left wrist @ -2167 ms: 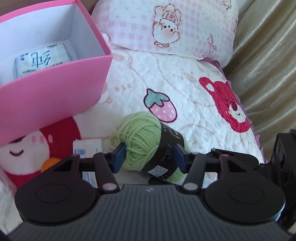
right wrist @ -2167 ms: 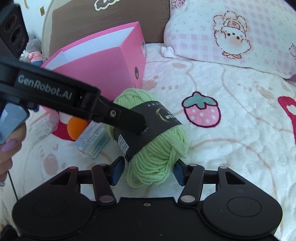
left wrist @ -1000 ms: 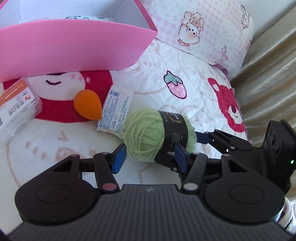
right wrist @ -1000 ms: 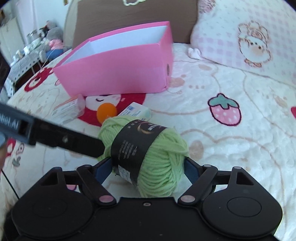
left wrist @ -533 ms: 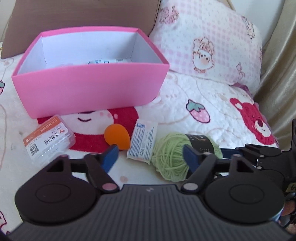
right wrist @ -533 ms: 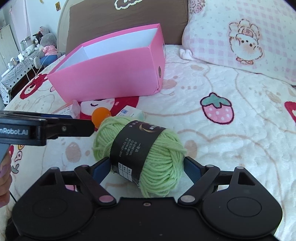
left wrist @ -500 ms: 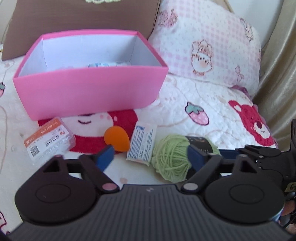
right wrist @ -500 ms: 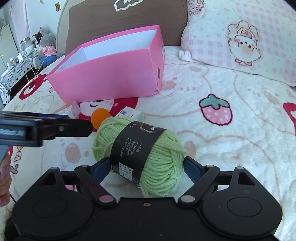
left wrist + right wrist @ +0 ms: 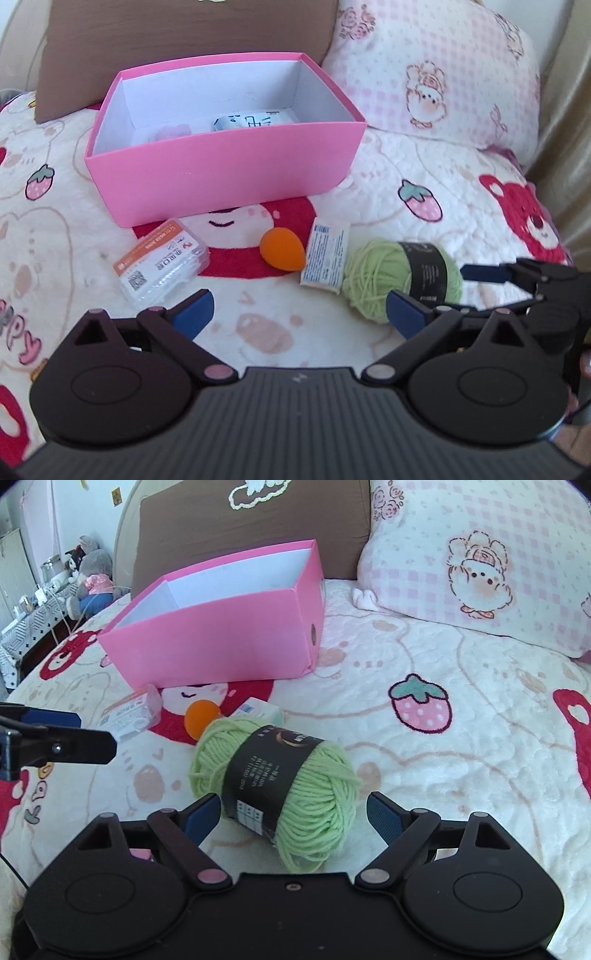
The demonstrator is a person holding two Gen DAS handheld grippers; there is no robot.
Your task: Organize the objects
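A green yarn ball (image 9: 280,779) with a black label lies on the bedspread between the open jaws of my right gripper (image 9: 293,814); whether the pads touch it I cannot tell. It also shows in the left wrist view (image 9: 384,277). My left gripper (image 9: 299,314) is open and empty, pulled back over the bedspread. The open pink box (image 9: 225,173) stands behind with a blue-and-white packet (image 9: 251,120) inside. In front of it lie a clear orange-labelled case (image 9: 160,267), an orange sponge (image 9: 282,249) and a small white box (image 9: 327,256).
A pink checked pillow (image 9: 432,70) and a brown headboard cushion (image 9: 177,40) stand behind the box. A gold curtain (image 9: 569,122) hangs at the right. Plush toys (image 9: 90,579) sit on a side table far left.
My left gripper let go of the yarn, opened wide and pulled back and up. My right gripper opened wider around the yarn, which now rests on the bed.
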